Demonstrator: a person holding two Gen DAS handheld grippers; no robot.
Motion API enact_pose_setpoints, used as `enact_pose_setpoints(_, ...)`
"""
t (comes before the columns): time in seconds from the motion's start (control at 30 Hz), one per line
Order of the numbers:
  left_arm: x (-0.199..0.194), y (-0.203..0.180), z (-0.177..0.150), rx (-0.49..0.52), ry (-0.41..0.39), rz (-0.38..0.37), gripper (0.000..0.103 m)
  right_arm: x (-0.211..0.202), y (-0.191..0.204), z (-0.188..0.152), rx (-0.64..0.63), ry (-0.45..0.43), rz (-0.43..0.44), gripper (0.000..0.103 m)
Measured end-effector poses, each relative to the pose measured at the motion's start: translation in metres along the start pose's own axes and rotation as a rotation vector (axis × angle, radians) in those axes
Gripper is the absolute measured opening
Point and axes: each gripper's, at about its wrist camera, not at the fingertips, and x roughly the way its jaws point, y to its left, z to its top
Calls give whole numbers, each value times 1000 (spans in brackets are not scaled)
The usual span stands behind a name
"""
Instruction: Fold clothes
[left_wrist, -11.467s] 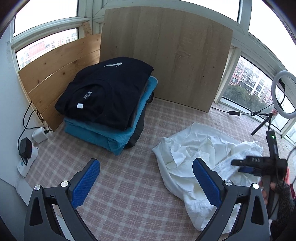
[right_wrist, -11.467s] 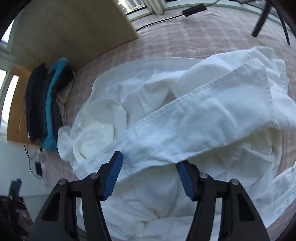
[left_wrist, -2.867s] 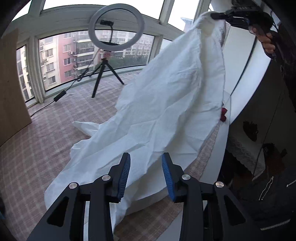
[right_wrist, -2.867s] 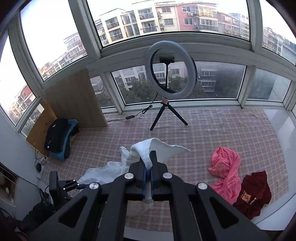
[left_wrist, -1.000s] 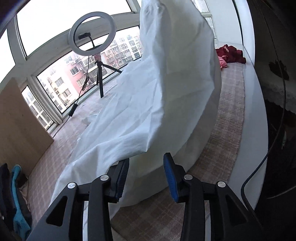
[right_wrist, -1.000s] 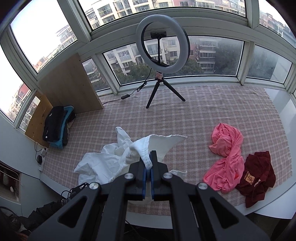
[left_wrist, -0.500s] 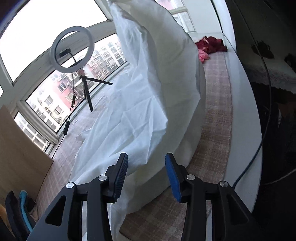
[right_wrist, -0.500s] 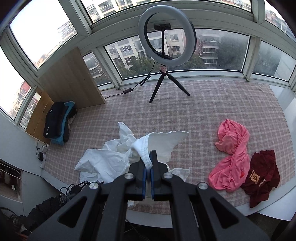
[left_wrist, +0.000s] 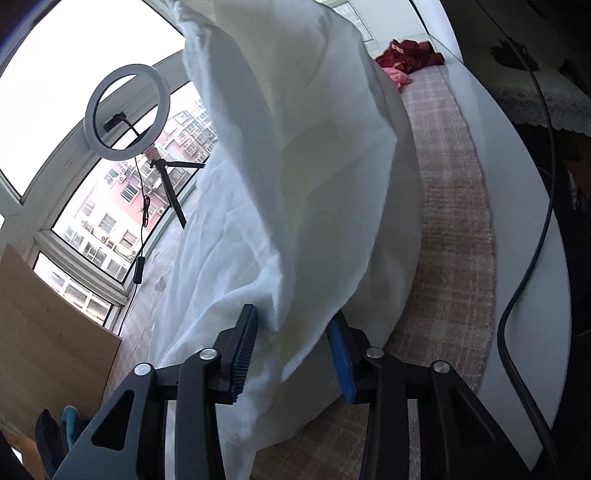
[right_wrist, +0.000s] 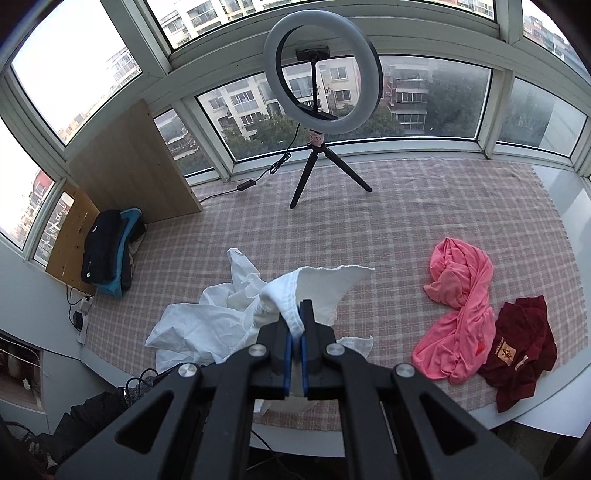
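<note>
A large white garment (left_wrist: 280, 177) hangs in front of my left gripper (left_wrist: 292, 316), and its lower fold drops between the two blue pads (left_wrist: 341, 363). The left jaws are closing around that fold and still stand apart. In the right wrist view my right gripper (right_wrist: 296, 325) is shut on the thick hem of the white garment (right_wrist: 317, 284), held high above the checked mat (right_wrist: 388, 229). The rest of the cloth trails down to a crumpled heap on the mat's near left part (right_wrist: 207, 325).
A ring light on a tripod (right_wrist: 317, 122) stands by the windows. A pink garment (right_wrist: 461, 306) and a dark red one (right_wrist: 517, 343) lie at the right. Folded dark and teal clothes (right_wrist: 110, 254) are stacked by a wooden board (right_wrist: 133, 177). A black cable (left_wrist: 524, 280) crosses the white ledge.
The left gripper has rolled and edged toward the hanging cloth, whose lower fold now sits between its pads. The right gripper holds still, shut on the hem.
</note>
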Motion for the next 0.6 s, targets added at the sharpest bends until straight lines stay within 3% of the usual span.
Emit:
enact_pose_setpoints(0.07,2,6,1,-37,2,-26,1,2,0,0,-3,3,1,4)
enact_pose_setpoints(0.2,-6,24,0,-111,-9,-77,1,2,-3,2,3,-2,0,4)
enact_pose_setpoints(0.3,-31,63,8,-205,-31,-59,1,-5,-7,6,2,-32,-11,4)
enact_pose_setpoints(0.47,-111,194,30,-371,-91,129,1,-35,-12,27,24,-138,54,4)
enact_pose_setpoints(0.6,-192,296,46,-444,-134,303,1,-85,16,55,-16,-270,164,4)
